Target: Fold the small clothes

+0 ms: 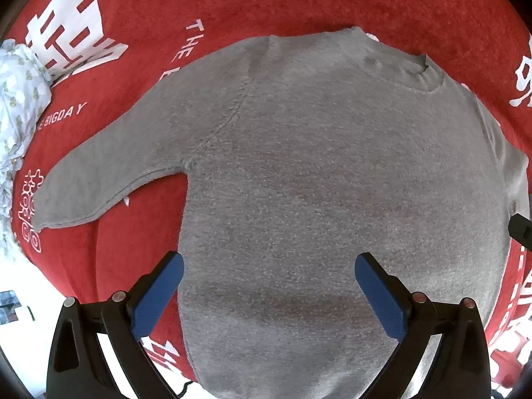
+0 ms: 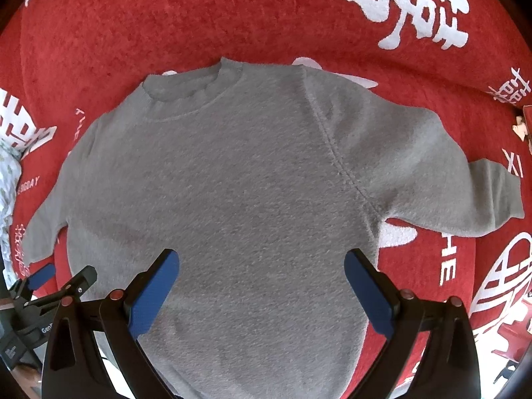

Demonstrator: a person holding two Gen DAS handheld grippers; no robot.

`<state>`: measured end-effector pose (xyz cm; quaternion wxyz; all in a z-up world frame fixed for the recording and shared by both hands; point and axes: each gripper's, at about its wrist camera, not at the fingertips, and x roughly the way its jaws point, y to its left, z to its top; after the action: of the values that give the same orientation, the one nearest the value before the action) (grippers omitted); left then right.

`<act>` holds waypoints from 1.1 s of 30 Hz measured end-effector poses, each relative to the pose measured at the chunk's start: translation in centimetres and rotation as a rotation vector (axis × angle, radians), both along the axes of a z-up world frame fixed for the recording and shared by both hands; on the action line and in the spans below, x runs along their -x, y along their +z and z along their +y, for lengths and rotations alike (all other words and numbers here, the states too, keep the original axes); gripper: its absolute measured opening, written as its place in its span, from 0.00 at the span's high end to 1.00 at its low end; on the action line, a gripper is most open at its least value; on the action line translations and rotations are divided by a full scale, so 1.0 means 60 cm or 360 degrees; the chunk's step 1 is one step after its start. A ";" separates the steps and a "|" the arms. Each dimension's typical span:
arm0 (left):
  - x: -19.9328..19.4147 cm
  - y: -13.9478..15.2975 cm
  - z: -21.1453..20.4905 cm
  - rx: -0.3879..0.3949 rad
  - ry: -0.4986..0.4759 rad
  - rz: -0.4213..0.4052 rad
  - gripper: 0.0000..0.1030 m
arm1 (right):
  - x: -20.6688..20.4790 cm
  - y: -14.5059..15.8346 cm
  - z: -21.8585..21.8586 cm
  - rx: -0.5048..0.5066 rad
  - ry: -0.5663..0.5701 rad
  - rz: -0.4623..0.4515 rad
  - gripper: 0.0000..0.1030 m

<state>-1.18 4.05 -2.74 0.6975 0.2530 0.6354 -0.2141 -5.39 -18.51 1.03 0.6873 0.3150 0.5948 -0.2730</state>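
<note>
The small grey knit sweater point(image 1: 316, 179) lies spread flat on the red printed blanket point(image 1: 232, 3) (ready for folding), both the left gripper point(image 1: 269, 286) and the right gripper point(image 2: 262, 282) hovering with jaws apart.

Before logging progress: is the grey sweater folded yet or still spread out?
Spread out. The grey sweater lies flat on the red blanket, both sleeves out sideways, collar showing, no fold visible.

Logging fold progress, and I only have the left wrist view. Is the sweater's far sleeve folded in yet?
Observer: No. The right wrist view shows that sleeve stretched out sideways from the sweater, lying flat on the red blanket.
Operator: And the right tongs?
Observer: The right tongs are open over the sweater's lower body, gripping nothing.
</note>
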 end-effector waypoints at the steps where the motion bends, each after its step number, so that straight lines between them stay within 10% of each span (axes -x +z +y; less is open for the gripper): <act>1: -0.001 0.000 0.001 0.0002 0.0003 0.0001 0.00 | -0.001 0.001 0.001 0.0001 0.0003 0.0001 0.03; 10: -0.036 -0.009 0.034 0.0172 0.0138 0.0112 0.00 | -0.022 0.003 0.022 -0.0004 0.0050 0.0009 0.03; 21: -0.194 -0.041 0.294 0.0470 0.0784 0.0010 0.00 | -0.093 -0.014 0.125 -0.0062 0.0274 0.0020 0.03; 33: -0.286 -0.149 0.421 0.0996 0.1250 0.0286 0.00 | -0.159 -0.037 0.229 -0.0132 0.0472 0.0031 0.03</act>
<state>15.99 29.29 -11.70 0.7102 -0.2453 0.6456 -0.1368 4.15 -4.79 -1.21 0.7008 0.2492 0.6522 -0.1467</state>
